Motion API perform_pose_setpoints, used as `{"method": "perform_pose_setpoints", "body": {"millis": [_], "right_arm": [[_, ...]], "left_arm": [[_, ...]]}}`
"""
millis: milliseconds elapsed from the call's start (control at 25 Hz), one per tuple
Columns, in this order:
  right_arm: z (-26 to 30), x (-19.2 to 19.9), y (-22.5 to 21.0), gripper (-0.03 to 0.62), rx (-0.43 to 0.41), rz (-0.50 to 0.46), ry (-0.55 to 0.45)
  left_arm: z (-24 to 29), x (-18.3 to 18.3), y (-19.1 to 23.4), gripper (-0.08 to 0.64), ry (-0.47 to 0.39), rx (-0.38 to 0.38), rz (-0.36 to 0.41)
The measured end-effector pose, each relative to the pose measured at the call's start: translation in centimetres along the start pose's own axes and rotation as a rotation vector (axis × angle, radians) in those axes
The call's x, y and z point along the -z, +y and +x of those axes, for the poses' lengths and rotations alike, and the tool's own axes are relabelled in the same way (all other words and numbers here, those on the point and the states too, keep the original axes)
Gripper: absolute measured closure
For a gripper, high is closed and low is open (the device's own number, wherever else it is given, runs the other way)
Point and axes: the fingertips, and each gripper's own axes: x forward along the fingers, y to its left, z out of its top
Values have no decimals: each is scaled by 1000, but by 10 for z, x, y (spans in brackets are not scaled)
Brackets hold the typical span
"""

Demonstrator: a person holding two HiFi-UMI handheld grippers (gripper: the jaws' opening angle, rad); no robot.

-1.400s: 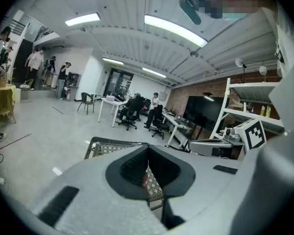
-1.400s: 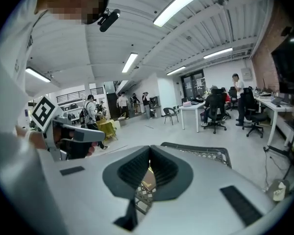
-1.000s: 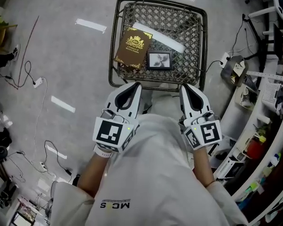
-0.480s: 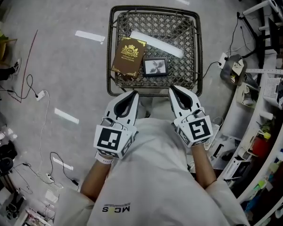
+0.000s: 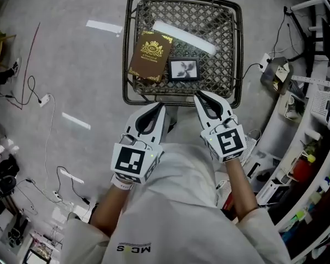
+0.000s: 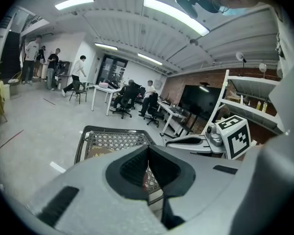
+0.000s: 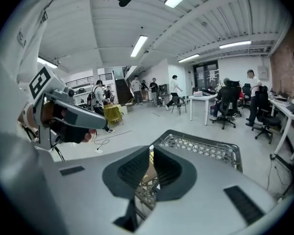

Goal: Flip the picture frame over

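- While both pairs of jaws stand pressed together on nothing, the left hand-held gripper (image 5: pixel 156 105) and the right hand-held gripper (image 5: pixel 201 95) hang at the near rim of the wire-mesh tabletop (image 5: pixel 237 48). They are short of the picture frame (image 5: pixel 184 70), which lies picture side up near the middle of the mesh.
- The frame sits just beside a brown book (image 5: pixel 150 56); whether the two touch is hard to tell from above. A jaw coming in from that side could shove the book, or catch its cover instead of the frame.
- Clenched jaws cannot take an edge. Unless one hand-held gripper opens before it arrives, it may only push the frame across the lattice.
- The frame lies flat and low, so a pad may slip over its edge. A fingertip may also snag in the mesh openings while trying to get under it.
- A flip made too fast, or released too high, could drop the picture side hard onto the metal. It could also send the frame sliding toward the raised rim.
- With both hand-held grippers close together at the near edge, two reaches at once could crowd each other over so small a target.
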Motion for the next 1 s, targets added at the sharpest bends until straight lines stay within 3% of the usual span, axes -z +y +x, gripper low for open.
{"method": "perform_pose_setpoints", "body": {"millis": [280, 360, 1000], "right_arm": [[33, 22, -9, 555, -79, -54, 56], [42, 29, -11, 524, -98, -72, 70], [102, 92, -20, 520, -254, -244, 197]], "left_arm": [[18, 18, 13, 535, 36, -27, -13], [23, 23, 18, 535, 42, -38, -23], [46, 59, 46, 534, 86, -120, -81]]}}
